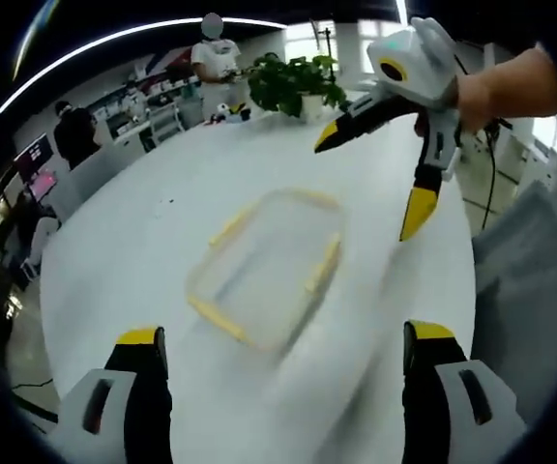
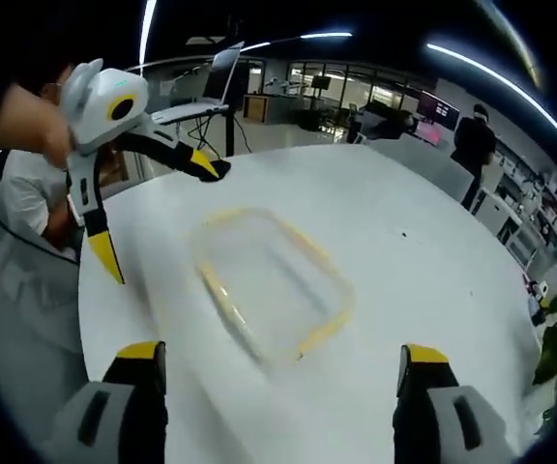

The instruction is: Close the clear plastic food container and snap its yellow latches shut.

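Both tools wide apart and holding nothing above the container (image 1: 267, 268).
Light, slippery, stiff plastic: press your tools on its yellow latches (image 1: 324, 264).

opposing views above table (image 1: 114, 222), sharing container (image 1: 267, 266)

Left gripper (image 1: 283, 343): fingers (image 1: 141, 340) spread wide, nothing between, hovered above tabletop (image 1: 143, 222). Seen from right gripper view at far left (image 2: 158, 217), held by hand (image 2: 22, 121), fingers apart.

Right gripper (image 2: 274, 356): fingers (image 2: 419, 358) spread wide, empty, above tabletop. Seen from left gripper view at far right (image 1: 370, 184), gripped by hand (image 1: 496, 92), fingers splayed.
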Tool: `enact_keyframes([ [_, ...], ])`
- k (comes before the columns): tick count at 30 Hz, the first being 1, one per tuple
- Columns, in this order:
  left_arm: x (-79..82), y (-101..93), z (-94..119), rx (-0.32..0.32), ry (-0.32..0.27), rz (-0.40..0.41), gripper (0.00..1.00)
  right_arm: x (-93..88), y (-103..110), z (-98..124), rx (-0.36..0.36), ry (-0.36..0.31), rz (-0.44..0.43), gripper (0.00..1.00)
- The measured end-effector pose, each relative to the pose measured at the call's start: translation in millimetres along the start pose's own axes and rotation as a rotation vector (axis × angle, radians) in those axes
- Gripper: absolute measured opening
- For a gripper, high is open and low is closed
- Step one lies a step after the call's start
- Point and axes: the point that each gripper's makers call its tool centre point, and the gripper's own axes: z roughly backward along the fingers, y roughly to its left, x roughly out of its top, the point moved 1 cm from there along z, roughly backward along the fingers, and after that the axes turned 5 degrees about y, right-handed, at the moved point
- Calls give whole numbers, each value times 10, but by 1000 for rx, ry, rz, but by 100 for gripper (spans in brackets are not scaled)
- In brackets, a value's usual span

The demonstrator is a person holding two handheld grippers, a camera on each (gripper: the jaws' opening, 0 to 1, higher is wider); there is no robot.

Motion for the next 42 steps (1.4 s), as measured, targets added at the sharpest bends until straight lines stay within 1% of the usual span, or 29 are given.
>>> enact_keyframes([
  [3,-20,-32,75,13,-2,9,99,-11,61,85,-13,-8,29,97],
  [5,-19,-45,142,30,-14,25,98,-14,83,127,-12,-19,25,97],
  [9,-60,-158,249,34,-8,18,99,-84,121,231,-21,-25,9,97],
  [12,-62,-265,350,29,-27,37,99,-105,160,328,-28,-41,-1,96],
  [15,-95,-358,438,33,-32,40,99,-99,229,429,-23,-65,-35,96],
  [19,-161,-467,565,47,-40,52,99,-85,344,575,-20,-96,-35,95],
  [21,-225,-503,631,61,-26,76,98,-108,377,632,-23,-102,-23,95],
  [22,-231,-523,666,64,-33,83,98,-120,387,655,-24,-104,-22,95],
  [23,-220,-533,708,74,-54,91,98,-131,406,689,-22,-110,-22,95],
  [25,-271,-585,777,74,-48,100,98,-166,451,745,-26,-118,-20,96],
  [29,-337,-681,905,89,-63,127,98,-248,563,879,-29,-122,-11,97],
  [30,-370,-720,939,92,-61,122,98,-268,584,927,-34,-127,-14,97],
  [31,-388,-755,958,91,-64,109,98,-279,604,957,-33,-133,-21,97],
  [34,-498,-867,1018,92,-56,121,99,-340,644,1053,-49,-144,-44,97],
  [35,-545,-896,1062,100,-52,120,99,-366,680,1083,-40,-155,-69,97],
  [38,-623,-929,1149,120,-51,147,98,-444,745,1140,-32,-158,-90,98],
  [39,-654,-937,1185,128,-55,168,98,-460,759,1162,-35,-160,-93,98],
  [42,-732,-969,1261,148,-47,159,97,-506,794,1263,-38,-172,-104,99],
])
